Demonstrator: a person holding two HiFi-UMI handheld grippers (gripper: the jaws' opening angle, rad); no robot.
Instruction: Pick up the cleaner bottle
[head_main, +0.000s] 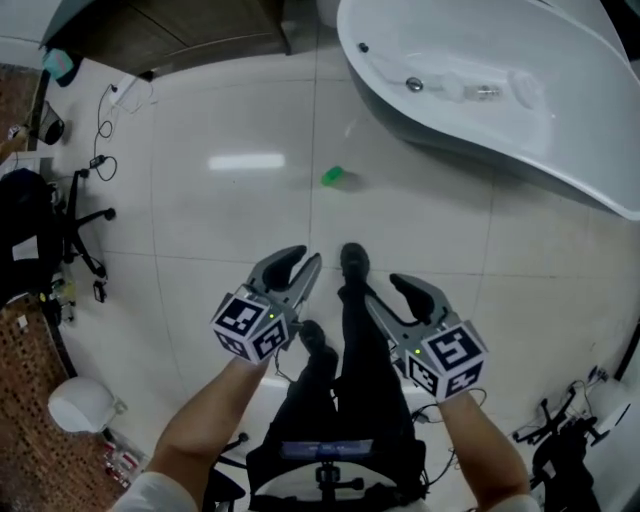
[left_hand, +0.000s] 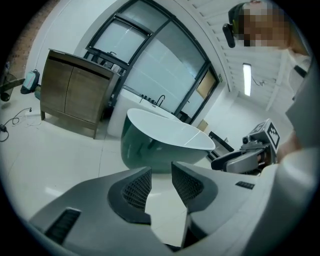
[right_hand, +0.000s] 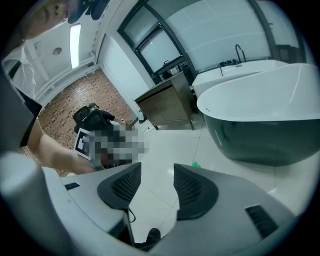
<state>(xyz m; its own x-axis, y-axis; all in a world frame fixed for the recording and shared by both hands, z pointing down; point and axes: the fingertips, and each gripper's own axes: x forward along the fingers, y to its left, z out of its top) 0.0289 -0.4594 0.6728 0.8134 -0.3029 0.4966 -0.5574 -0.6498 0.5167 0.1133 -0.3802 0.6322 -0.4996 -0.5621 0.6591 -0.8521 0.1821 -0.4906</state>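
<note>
Left gripper (head_main: 303, 262) and right gripper (head_main: 388, 290) jaws both apart and empty, green cleaner bottle (head_main: 332, 177) sitting on the floor (head_main: 230, 220) by the tub (head_main: 470, 135).

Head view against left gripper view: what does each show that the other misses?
Only the head view shows the small green object, likely the cleaner bottle, lying on the floor tiles, and the inside of the bathtub with its drain. Only the left gripper view shows the large windows, the faucet and the bathtub's dark outer wall. Both show the bathtub, the wooden cabinet, the left gripper and the right gripper.
</note>
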